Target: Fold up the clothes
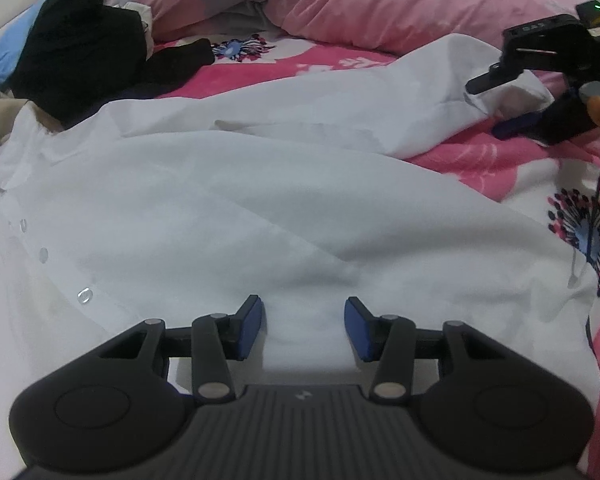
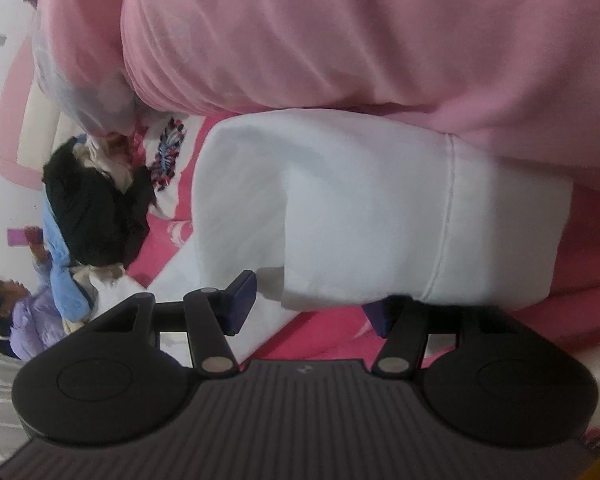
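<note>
Fingers of the left gripper (image 1: 304, 328), tipped with blue pads (image 1: 252, 328), stand spread apart over the body of a white button-front cotton shirt (image 1: 228, 208); nothing lies between them, and whether the tips touch the cloth cannot be told. Clear round buttons (image 1: 43, 255) run along the shirt's placket to the left of these fingers. The shirt lies spread flat across the middle of a bed covered by a pink-and-white floral sheet (image 1: 572, 216). One long white sleeve (image 1: 340, 108) extends toward the far right side of the bed.

At the sleeve's end, the right gripper (image 1: 500, 104) is seen from the left wrist view with one black finger above the cuff and one blue pad below it. In the right wrist view, its fingers (image 2: 244, 300) are spread, with the white hemmed cuff (image 2: 380, 208) lying between them and over the right-hand one; firm contact cannot be confirmed.

A heap of black garments (image 1: 80, 48) rests near the far left corner of the bed, just beyond the shirt's collar. A puffy pink quilt (image 1: 400, 4) is bunched along the far edge, touching the sleeve.
</note>
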A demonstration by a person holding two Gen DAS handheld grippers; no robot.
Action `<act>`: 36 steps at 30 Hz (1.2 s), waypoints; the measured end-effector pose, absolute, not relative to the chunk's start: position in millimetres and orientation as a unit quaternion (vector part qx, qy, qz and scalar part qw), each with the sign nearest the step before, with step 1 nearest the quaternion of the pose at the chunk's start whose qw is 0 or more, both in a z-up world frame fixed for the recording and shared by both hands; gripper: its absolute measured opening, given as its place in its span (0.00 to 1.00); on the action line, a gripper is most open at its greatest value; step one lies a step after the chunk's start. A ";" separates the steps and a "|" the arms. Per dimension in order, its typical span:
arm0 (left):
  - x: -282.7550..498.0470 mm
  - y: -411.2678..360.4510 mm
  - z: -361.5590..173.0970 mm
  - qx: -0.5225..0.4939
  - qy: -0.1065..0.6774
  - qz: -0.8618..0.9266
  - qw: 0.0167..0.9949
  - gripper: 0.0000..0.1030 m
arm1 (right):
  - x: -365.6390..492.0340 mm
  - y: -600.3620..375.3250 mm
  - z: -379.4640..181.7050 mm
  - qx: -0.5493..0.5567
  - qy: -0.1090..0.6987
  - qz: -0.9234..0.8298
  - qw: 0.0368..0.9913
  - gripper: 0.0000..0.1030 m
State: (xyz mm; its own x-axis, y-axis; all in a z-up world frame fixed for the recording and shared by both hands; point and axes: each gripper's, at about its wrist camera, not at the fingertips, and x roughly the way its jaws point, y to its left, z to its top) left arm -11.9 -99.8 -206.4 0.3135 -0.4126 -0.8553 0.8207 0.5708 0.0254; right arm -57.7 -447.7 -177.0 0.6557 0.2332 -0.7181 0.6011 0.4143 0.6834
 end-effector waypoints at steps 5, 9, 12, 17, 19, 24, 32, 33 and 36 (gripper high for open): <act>-12.5 -99.3 -207.5 0.236 0.428 -0.396 0.777 0.46 | -69.7 -442.9 -163.0 0.528 0.378 -0.116 0.751 0.55; -13.6 -99.2 -208.2 0.237 0.427 -0.394 0.779 0.46 | -66.2 -445.8 -159.2 0.513 0.365 -0.123 0.767 0.55; -14.4 -99.2 -207.5 0.238 0.427 -0.392 0.779 0.46 | -55.8 -451.6 -163.6 0.504 0.353 -0.129 0.778 0.51; -14.8 -97.7 -208.2 0.234 0.428 -0.391 0.780 0.46 | -43.9 -447.1 -151.9 0.426 0.342 -0.136 0.827 0.08; -15.9 -98.0 -208.8 0.240 0.425 -0.392 0.780 0.46 | -37.0 -440.4 -140.3 0.361 0.337 -0.141 0.858 0.04; -16.2 -97.6 -209.6 0.246 0.423 -0.397 0.777 0.46 | -21.5 -433.1 -112.9 0.226 0.313 -0.162 0.908 0.03; -15.5 -95.4 -210.1 0.249 0.423 -0.402 0.773 0.46 | -6.1 -439.4 -99.6 0.176 0.286 -0.184 0.924 0.01; -15.5 -95.4 -210.1 0.249 0.424 -0.402 0.772 0.46 | -5.5 -438.9 -97.0 0.174 0.280 -0.183 0.926 0.01; -14.9 -94.7 -209.9 0.252 0.423 -0.406 0.770 0.46 | -4.9 -432.4 -82.1 0.150 0.247 -0.175 0.941 0.01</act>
